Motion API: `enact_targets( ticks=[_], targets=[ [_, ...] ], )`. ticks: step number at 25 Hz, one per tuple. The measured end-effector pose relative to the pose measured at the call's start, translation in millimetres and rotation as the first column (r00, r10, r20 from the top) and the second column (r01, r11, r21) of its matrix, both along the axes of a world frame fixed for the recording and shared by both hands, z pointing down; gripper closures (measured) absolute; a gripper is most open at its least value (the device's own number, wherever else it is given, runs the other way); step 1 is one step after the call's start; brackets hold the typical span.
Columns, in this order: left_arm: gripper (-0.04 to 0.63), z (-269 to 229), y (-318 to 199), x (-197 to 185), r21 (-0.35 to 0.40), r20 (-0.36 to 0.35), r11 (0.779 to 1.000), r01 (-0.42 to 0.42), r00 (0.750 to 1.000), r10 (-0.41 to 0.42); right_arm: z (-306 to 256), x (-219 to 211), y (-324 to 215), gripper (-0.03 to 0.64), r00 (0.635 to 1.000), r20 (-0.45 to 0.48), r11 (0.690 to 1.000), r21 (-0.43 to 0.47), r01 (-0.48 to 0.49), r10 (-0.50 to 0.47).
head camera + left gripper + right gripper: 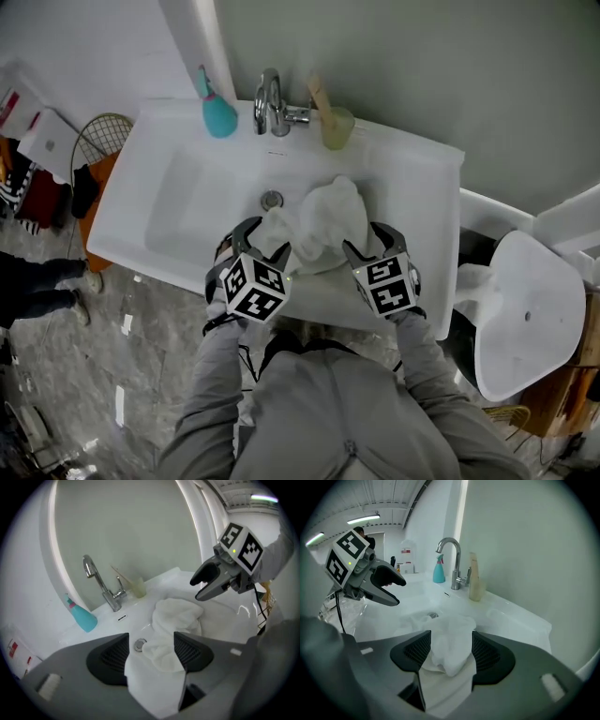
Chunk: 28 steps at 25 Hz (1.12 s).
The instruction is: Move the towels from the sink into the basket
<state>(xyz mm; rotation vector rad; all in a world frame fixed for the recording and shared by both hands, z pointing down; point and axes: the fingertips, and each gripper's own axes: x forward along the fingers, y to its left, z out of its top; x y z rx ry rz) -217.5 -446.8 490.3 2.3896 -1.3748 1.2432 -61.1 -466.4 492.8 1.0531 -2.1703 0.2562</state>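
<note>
White towels [328, 220] lie bunched in the white sink [169, 206], just right of the drain [272, 199]. My left gripper [258, 236] sits at the sink's front edge. In the left gripper view a fold of towel [157, 651] fills the gap of that gripper [150, 651] and touches both pads. My right gripper [367, 240] is a hand's width to the right. Another bunch of towel [450, 644] sits between the pads of the right gripper [451, 651], touching both. Each gripper sees the other: the right gripper [206, 581] and the left gripper [386, 585].
A chrome faucet [270, 103] stands at the back of the sink, with a teal bottle [218, 112] to its left and a cup with a brush [336, 127] to its right. A wire basket [98, 139] sits on the floor left of the sink. A white fixture [525, 309] stands to the right.
</note>
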Motion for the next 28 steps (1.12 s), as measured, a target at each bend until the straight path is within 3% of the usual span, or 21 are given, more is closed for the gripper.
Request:
enact_targets(
  ticks=[4, 6, 8, 10, 13, 16, 18, 23, 28],
  targets=[
    [0.246, 37, -14, 5, -0.109, 0.029, 0.989, -0.102, 0.994, 0.105, 29, -4, -9, 0.325, 0.996, -0.082, 0.998, -0.054, 0.033, -0.038],
    [0.221, 61, -16, 8, -0.179, 0.049, 0.970, -0.167, 0.983, 0.179, 43, -5, -12, 0.314, 0.981, -0.172, 0.994, -0.076, 0.077, -0.089],
    [0.198, 83, -19, 9, -0.244, 0.078, 0.943, -0.224, 0.965, 0.249, 61, -7, -15, 0.283, 0.942, -0.293, 0.984, -0.113, 0.137, -0.164],
    [0.176, 103, -24, 12, -0.302, 0.095, 0.912, -0.279, 0.943, 0.320, 77, -7, -20, 0.256, 0.883, -0.406, 0.970, -0.151, 0.189, -0.235],
    [0.152, 132, -31, 19, -0.389, 0.112, 0.846, -0.366, 0.892, 0.437, 96, -10, -31, 0.228, 0.787, -0.526, 0.946, -0.210, 0.248, -0.323],
    [0.137, 158, -30, 23, -0.472, 0.104, 0.772, -0.426, 0.843, 0.528, 113, -12, -41, 0.215, 0.677, -0.616, 0.915, -0.277, 0.292, -0.402],
    [0.133, 172, -27, 24, -0.518, 0.096, 0.730, -0.447, 0.817, 0.568, 124, -14, -44, 0.215, 0.623, -0.644, 0.896, -0.324, 0.304, -0.444],
    [0.133, 192, -27, 31, -0.582, 0.058, 0.660, -0.476, 0.785, 0.617, 144, -18, -51, 0.216, 0.550, -0.660, 0.859, -0.408, 0.308, -0.511],
    [0.130, 198, -27, 37, -0.621, 0.000, 0.594, -0.511, 0.758, 0.652, 157, -16, -52, 0.234, 0.536, -0.652, 0.840, -0.475, 0.261, -0.535]
  ],
)
